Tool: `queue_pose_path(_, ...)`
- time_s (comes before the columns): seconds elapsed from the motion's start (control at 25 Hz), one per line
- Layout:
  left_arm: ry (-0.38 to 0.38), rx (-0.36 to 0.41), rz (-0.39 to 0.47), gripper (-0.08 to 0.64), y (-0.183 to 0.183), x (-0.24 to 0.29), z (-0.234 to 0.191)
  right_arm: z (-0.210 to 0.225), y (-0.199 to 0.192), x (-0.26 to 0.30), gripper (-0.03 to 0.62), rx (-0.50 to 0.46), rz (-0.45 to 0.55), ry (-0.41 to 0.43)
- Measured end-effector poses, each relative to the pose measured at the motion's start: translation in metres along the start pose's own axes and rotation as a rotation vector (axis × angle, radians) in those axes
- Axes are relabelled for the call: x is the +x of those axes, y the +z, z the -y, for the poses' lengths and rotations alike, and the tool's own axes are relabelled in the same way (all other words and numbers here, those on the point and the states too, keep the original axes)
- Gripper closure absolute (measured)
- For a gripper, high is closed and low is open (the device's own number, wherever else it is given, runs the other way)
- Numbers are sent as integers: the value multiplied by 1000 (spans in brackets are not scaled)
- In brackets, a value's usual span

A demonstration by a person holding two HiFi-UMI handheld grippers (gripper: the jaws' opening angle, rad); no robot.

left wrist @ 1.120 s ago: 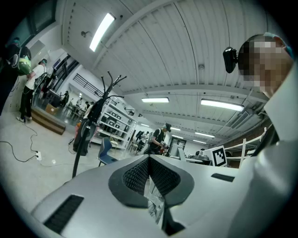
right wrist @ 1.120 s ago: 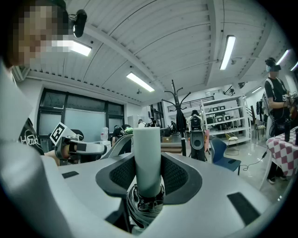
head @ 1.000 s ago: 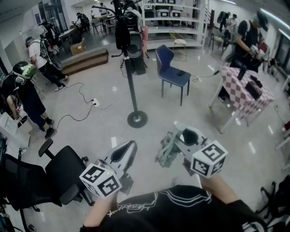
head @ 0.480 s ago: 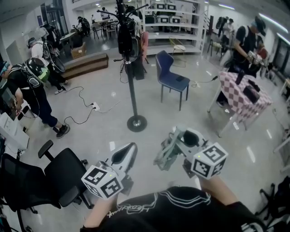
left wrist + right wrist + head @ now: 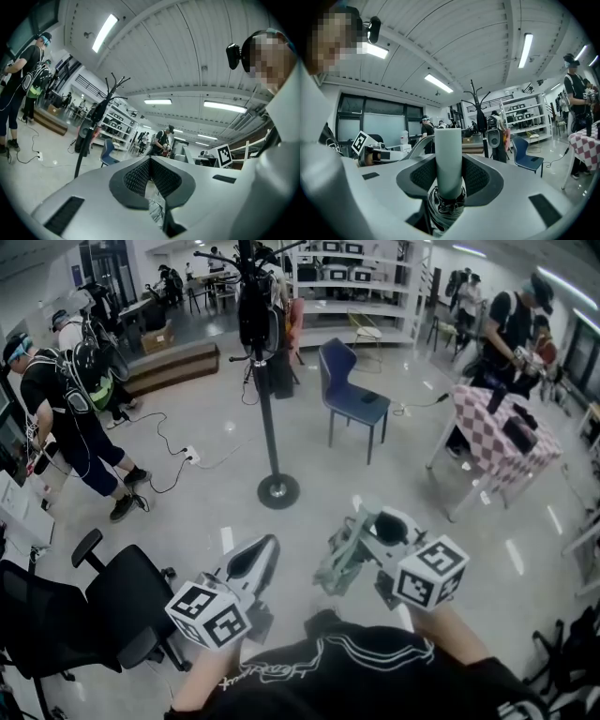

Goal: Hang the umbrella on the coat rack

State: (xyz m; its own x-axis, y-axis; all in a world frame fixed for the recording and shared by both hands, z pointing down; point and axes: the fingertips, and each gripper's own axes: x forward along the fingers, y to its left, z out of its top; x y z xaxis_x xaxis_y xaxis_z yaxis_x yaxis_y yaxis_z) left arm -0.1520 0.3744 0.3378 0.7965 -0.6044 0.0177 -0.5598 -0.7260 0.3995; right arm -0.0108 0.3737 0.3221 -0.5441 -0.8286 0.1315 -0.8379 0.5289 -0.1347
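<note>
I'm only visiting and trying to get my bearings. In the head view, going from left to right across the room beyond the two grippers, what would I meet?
Person in black → coat rack → blue chair → checked table.

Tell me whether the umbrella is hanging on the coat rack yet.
No, the umbrella sits clamped in the right gripper, well short of the coat rack.

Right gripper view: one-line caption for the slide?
Right gripper shut on the folded umbrella by its pale handle, coat rack standing ahead.
</note>
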Motion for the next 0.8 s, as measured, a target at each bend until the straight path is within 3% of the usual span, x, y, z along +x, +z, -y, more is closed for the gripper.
queue_pose_path(0.36, 12, -12, -44, 561, 1, 62, -40, 52, -8, 49, 431, -8, -29, 34)
queue_pose_path(0.52, 25, -9, -65, 561, -1, 109, -67, 97, -11, 78, 431, 24, -45, 44)
queue_pose_path(0.8, 47, -60, -124, 561, -9, 201, -114, 173, -14, 125, 431, 0, -32, 57)
